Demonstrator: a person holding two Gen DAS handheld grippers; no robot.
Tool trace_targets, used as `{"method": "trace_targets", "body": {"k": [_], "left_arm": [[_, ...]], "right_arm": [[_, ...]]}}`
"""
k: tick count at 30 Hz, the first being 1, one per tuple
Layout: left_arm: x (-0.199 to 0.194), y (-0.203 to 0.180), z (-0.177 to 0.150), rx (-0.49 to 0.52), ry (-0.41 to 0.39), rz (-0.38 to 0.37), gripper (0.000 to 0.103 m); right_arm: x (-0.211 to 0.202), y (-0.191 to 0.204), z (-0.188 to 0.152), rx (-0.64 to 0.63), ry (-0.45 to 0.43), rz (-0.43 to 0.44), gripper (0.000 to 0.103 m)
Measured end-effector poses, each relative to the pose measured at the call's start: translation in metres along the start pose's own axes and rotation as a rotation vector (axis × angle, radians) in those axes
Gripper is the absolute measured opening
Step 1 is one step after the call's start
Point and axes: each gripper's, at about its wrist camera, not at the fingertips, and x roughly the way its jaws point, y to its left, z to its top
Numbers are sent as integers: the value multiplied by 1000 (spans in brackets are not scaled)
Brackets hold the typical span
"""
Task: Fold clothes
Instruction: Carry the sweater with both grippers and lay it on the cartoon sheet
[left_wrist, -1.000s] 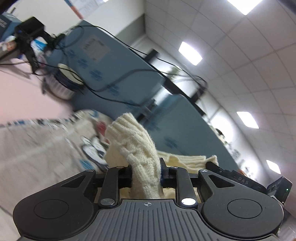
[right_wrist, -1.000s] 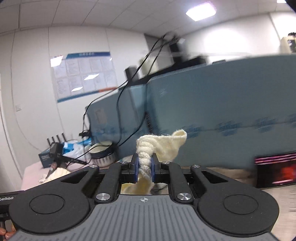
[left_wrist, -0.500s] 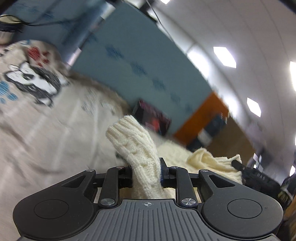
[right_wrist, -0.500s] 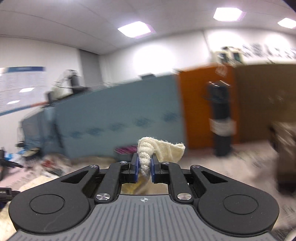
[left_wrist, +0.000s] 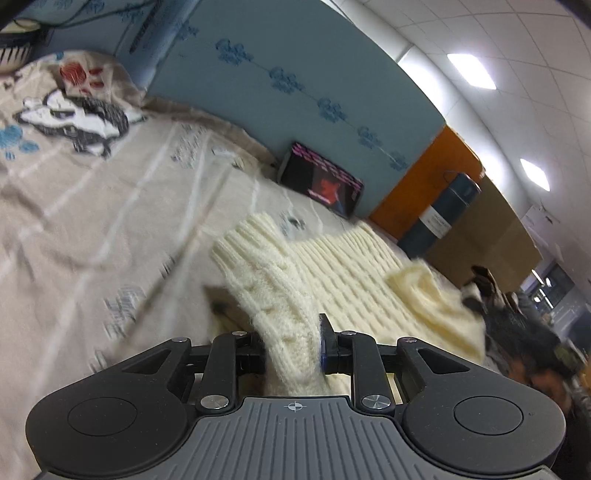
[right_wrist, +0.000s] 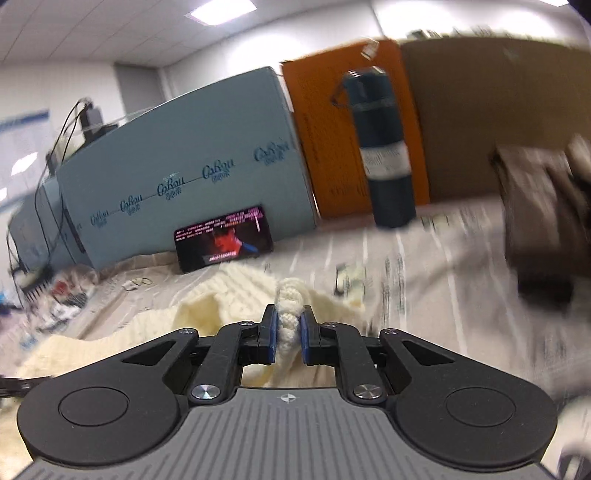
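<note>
- Left wrist view: My left tongs are pinched tight on a cuff end of the cream sweater. It looks like a sleeve, and it sticks up between the two fingers.
- The rest of the sweater lies spread on the table, on top of a beige cloth with cartoon pictures. One corner of the knit is lifted on the far side, where my other tongs seem to hold it, but that part is blurry.
- A phone leans on the blue box behind.
- Right wrist view: My right tongs are squeezed shut on a thick rolled edge of the same sweater. The knit bunches up in a heap in front of and under the tongs.
- A dark blue bottle stands by an orange board, and the phone shows a video.
- How far along: I think I am in the middle of a fold, with both ends held. The sweater is not a neat flat pile; it is still lumpy. I would guess laying the held parts down and smoothing is left, but I cannot tell how many folds are in it.
</note>
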Motion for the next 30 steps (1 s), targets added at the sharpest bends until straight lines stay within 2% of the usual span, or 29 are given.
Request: {"method": "trace_targets", "body": {"k": [6,7,11,12,13,14,15,16,17,18,20,22,26,28,29,30], "left_arm": [[2,-27,-25,13,78,-100,22],[2,-32,-30,29,92,-106,22],[-4,-29,-33,52,119,-109,23],[-6,-27,-32,57,116,-107,27],[-7,-25,-29,64,107,-101,29],[-9,-25,-26,71,98,-95,36],[-10,-24,-23,77,89,-89,50],[-12,-21,-20,73,73,-79,58],[-13,-17,-16,55,54,-74,69],[-12,-13,-12,23,45,-71,74],[-8,-5,-6,-32,44,-75,74],[-3,-2,-5,-50,52,-82,74],[1,-9,-10,4,30,-67,73],[3,-9,-10,13,15,-55,71],[4,-8,-9,17,7,-49,65],[6,-10,-9,46,12,-32,40]], "right_arm": [[16,-25,17,41,21,-36,9],[19,-30,20,48,25,-41,1],[30,-47,32,75,39,-65,2],[33,-51,35,82,43,-71,3],[36,-55,37,89,46,-77,9],[36,-61,38,121,50,-80,15],[32,-67,35,188,53,-79,34],[27,-74,33,258,52,-81,52],[22,-80,30,329,44,-88,56],[18,-85,27,401,36,-95,57],[12,-90,22,471,34,-69,58],[15,-90,18,494,69,-26,67],[36,-76,12,454,140,12,63],[47,-66,8,398,165,27,41],[51,-60,6,361,171,38,35],[52,-53,5,312,163,48,21]]}}
